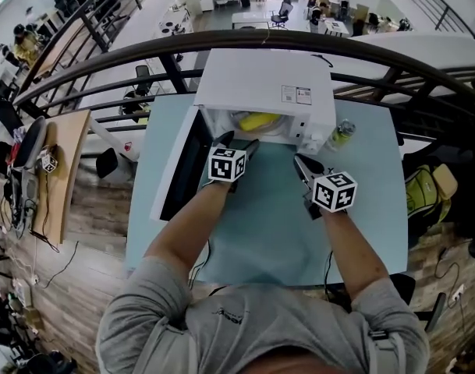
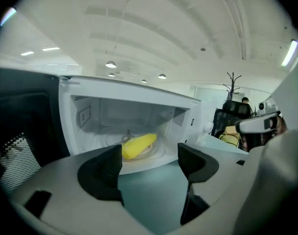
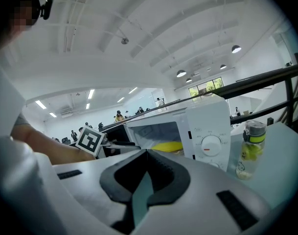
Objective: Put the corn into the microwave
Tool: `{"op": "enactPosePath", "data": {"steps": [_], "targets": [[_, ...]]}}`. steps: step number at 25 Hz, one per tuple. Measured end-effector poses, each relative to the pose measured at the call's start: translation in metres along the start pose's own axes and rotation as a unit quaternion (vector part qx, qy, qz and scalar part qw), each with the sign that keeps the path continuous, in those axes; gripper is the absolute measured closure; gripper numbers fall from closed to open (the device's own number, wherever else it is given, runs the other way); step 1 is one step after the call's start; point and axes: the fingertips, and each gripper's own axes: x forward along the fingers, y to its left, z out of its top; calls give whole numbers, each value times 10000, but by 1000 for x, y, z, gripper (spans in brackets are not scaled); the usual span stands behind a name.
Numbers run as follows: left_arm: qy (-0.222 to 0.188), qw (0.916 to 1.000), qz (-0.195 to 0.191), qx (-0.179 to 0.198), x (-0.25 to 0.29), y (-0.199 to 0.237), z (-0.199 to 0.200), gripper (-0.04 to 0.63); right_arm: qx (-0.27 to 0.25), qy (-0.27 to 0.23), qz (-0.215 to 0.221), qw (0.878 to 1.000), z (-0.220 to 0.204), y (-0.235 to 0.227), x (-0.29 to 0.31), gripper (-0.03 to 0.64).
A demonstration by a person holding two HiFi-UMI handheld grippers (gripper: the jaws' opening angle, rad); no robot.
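The yellow corn [image 2: 138, 145] lies on the glass turntable inside the white microwave [image 1: 264, 92], whose door [image 1: 181, 171] hangs open to the left. The corn [image 1: 256, 121] also shows through the opening in the head view, and the corn [image 3: 167, 146] in the right gripper view. My left gripper [image 1: 235, 143] hovers just in front of the opening, open and empty, a little short of the corn. My right gripper [image 1: 303, 164] is over the table to the right of the opening, its jaws nearly together with nothing between them.
A clear bottle with a green cap [image 1: 342, 133] stands on the light blue table [image 1: 260, 224] right of the microwave; the bottle [image 3: 250, 150] is near the control dials. A dark railing [image 1: 299, 45] curves behind the table. The open door blocks the left side.
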Motion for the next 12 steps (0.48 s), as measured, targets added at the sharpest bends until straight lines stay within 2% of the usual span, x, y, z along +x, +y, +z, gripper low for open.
{"op": "enactPosePath", "data": {"steps": [6, 12], "targets": [[-208, 9992, -304, -131, -48, -26, 8, 256, -69, 30, 15, 10000, 13, 7, -23, 598], [-550, 9979, -283, -188, -93, -41, 27, 336, -81, 34, 156, 9998, 25, 15, -42, 598]]}}
